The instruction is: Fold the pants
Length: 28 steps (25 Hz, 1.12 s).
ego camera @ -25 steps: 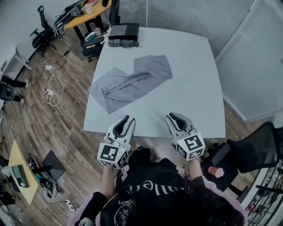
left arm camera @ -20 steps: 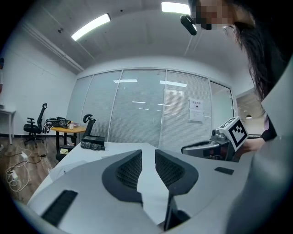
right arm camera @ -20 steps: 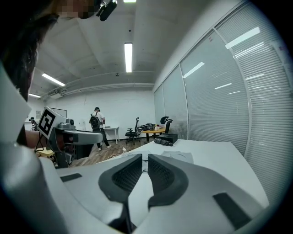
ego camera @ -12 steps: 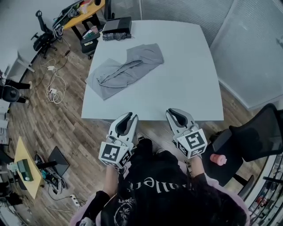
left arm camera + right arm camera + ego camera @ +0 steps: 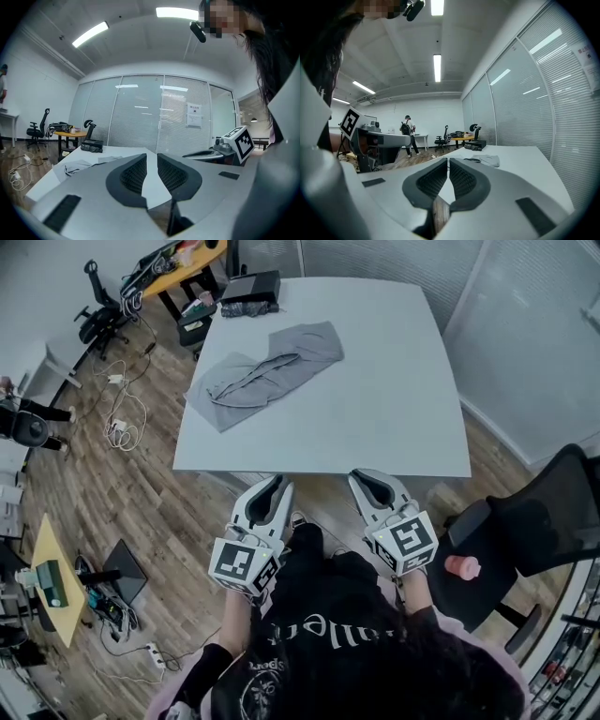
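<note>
The pants (image 5: 267, 371) lie rumpled and partly folded on the far left part of the bench (image 5: 375, 418), close to its left edge, in the same shape as 1 second ago. What has changed is the person's reach. Both tongs have drawn back off the near edge and now hang over the floor (image 5: 141, 502), well apart from the cloth. The left tongs (image 5: 270, 489) are narrow and closing on nothing. The right tongs (image 5: 373, 486) are pressed together, empty. The folding looks paused or broken off, not neatly finished.
</note>
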Each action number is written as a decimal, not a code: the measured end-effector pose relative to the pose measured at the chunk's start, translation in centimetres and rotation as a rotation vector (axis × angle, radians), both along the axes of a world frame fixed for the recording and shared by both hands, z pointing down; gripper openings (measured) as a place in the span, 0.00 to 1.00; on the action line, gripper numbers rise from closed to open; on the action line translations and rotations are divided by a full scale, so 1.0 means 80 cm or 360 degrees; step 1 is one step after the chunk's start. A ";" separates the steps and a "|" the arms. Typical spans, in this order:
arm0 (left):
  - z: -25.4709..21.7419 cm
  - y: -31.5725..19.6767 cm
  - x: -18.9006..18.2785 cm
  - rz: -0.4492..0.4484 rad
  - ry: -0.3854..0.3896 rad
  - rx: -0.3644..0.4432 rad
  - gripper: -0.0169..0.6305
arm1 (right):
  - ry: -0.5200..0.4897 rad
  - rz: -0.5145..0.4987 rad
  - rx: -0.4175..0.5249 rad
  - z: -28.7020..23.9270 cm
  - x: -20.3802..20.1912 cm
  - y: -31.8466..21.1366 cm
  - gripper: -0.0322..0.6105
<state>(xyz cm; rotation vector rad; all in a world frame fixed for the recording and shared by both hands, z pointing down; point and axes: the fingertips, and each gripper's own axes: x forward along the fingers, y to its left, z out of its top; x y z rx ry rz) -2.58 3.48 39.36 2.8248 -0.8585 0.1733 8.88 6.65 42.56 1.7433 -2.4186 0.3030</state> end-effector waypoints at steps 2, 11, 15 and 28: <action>0.002 0.009 -0.004 -0.0005 -0.0002 -0.0005 0.16 | 0.0003 -0.0019 0.0002 0.000 -0.006 0.007 0.10; -0.002 0.023 -0.018 -0.0049 0.0003 0.0027 0.16 | 0.0050 -0.0092 0.0069 -0.012 -0.025 0.020 0.09; -0.005 0.024 -0.020 -0.0059 0.0016 0.0030 0.16 | 0.0064 -0.0088 0.0068 -0.013 -0.026 0.023 0.09; -0.015 0.030 -0.019 -0.0039 0.0039 0.0077 0.15 | 0.0089 -0.0077 0.0085 -0.018 -0.025 0.027 0.09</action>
